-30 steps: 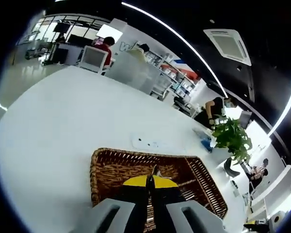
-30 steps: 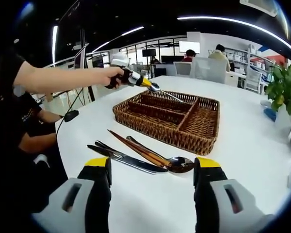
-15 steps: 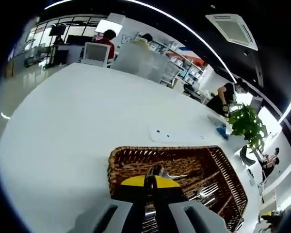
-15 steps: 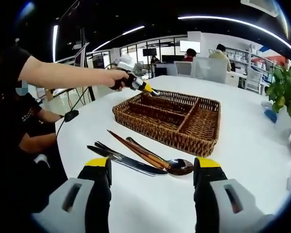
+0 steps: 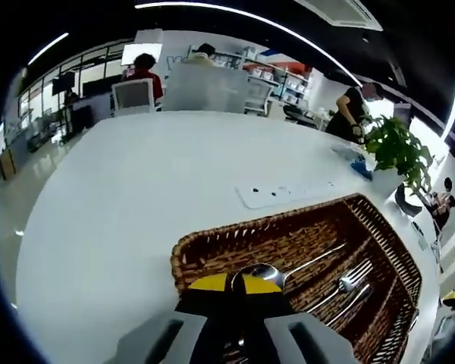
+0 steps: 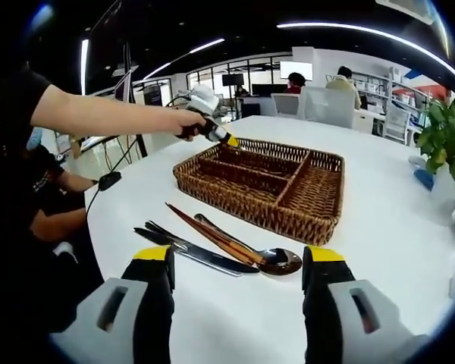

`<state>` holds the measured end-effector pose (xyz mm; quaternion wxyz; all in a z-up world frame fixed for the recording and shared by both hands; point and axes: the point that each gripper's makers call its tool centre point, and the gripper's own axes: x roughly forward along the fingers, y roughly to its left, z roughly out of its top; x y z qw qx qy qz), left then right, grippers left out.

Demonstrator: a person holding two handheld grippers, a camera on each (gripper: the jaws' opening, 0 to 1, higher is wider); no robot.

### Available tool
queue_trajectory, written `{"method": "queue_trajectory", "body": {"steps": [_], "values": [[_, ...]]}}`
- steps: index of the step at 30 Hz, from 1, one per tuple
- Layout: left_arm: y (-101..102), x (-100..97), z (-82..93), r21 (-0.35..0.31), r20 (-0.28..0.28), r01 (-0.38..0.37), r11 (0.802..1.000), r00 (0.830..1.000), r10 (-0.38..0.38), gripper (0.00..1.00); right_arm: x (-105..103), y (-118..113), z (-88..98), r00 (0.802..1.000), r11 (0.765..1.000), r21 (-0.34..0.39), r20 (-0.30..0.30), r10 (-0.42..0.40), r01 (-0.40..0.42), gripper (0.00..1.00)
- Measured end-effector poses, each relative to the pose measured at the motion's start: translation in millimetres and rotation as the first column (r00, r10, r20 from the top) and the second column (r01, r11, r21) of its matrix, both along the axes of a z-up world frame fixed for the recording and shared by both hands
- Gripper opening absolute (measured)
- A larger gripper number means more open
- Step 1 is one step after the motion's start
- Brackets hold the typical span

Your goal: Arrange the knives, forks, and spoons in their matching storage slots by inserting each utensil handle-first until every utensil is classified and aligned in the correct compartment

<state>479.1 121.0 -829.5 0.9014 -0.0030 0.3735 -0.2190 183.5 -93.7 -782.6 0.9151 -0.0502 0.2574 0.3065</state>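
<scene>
Saw a brown wicker basket (image 6: 267,179) on a white table (image 6: 394,227). Found the left gripper (image 5: 239,283) right over the near end of the basket, with its yellow-tipped jaws squeezed together on the bowl of a silver spoon (image 5: 259,271). Saw the spoon's thin handle reaching away from the jaws and down into one long slot of the basket. Spotted a fork (image 5: 350,279) lying in the next slot over, and one more thin silver piece beside that fork, too small to name. Noticed a flat white pad (image 5: 287,193) on the table just past the far side of the basket, and a green plant (image 5: 394,148) farther off past that same side.

From the right gripper view, saw a hand (image 6: 180,121) holding the left gripper over the basket's far left corner. Found the right gripper (image 6: 240,256) low and well in front of the basket, with its two jaws wide apart and nothing between them. Saw more things lying on the table between this gripper and the basket's front wall: a knife (image 6: 205,255), a dark spoon (image 6: 279,262), a pair of thin brown sticks (image 6: 205,230) and, at the left end, what looked like a fork handle (image 6: 158,227). Saw these lying close together and partly crossed, all outside the basket. Spotted some people sitting at desks far behind the basket.
</scene>
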Motion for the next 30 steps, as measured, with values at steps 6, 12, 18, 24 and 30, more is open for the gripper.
{"method": "queue_trajectory", "body": {"steps": [6,12,18,24,30], "values": [[6,-5.6,7.7,0.020,0.037,-0.001,1.000,0.999,0.001,0.10,1,5,2.6,1.000,1.000,0.004,0.009,0.007,-0.007,0.69],[6,-16.2,29.6,-0.001,0.109,0.009,1.000,0.994,-0.009,0.24,0,7,7.2,1.000,1.000,0.007,0.028,0.002,-0.002,0.70],[0,-45.0,48.2,0.011,0.175,0.049,0.999,0.983,-0.050,0.54,3,8,20.4,0.998,1.000,0.018,0.063,-0.006,0.005,0.70],[0,-101.8,66.9,0.004,0.241,0.091,0.996,0.967,-0.089,0.64,6,3,21.0,0.997,1.000,0.010,0.077,-0.019,0.018,0.71],[-2,-158.8,93.3,-0.101,0.276,0.157,0.982,0.953,-0.124,0.83,13,-7,30.0,0.995,0.999,0.017,0.095,-0.039,0.038,0.71]]}}
